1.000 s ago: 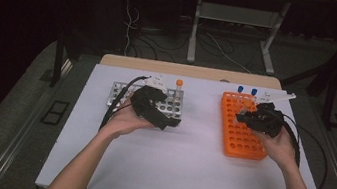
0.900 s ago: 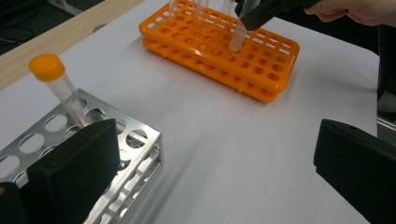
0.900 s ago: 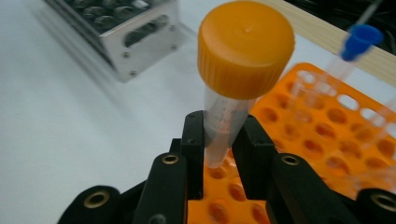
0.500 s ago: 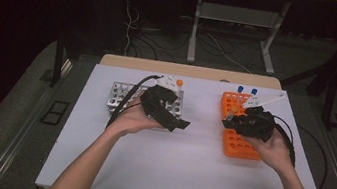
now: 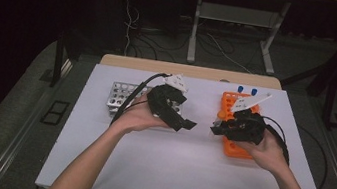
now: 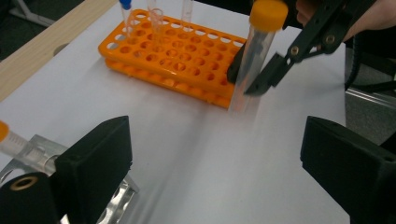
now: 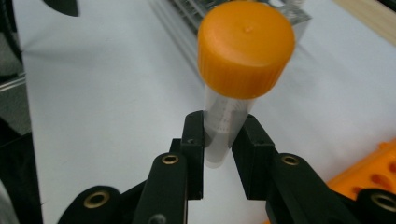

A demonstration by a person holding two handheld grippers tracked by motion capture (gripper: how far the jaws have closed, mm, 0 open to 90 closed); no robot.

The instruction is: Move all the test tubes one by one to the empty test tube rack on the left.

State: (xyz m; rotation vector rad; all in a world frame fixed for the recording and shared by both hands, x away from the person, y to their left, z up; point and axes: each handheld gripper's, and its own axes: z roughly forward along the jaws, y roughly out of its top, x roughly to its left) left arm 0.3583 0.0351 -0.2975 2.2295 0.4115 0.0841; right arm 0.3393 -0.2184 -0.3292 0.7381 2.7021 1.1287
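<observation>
- A clear tube with an orange cap (image 7: 233, 79) is seen clamped between the fingers (image 7: 194, 154) of the right gripper (image 5: 219, 128); the pads are pressed against the tube's body below the cap, and the tube is held roughly upright.
- In the left gripper view, the same tube (image 6: 254, 56) is shown lifted clear of the white desk (image 5: 159, 174), just in front of the near edge of the orange rack (image 6: 173, 58), with the right gripper's fingers closed on its middle.
- The left gripper (image 5: 184, 126) is held above the desk between the two racks, its fingers (image 6: 93, 154) spread wide and nothing gripped between them; they have just been drawn in a little from their widest.
- A metal rack (image 5: 123, 97) is seen behind the left hand (image 5: 143, 116), on the left half of the desk; a tube with an orange cap (image 6: 11, 137) is seen lying across its edge in the left gripper view.
- The orange rack (image 5: 237, 147) is placed on the right half of the desk, partly covered by the right hand (image 5: 264, 149); blue-capped tubes (image 5: 240, 89) are stood at its far end.
- The two grippers are pointed toward each other over the middle of the desk, near but apart.
</observation>
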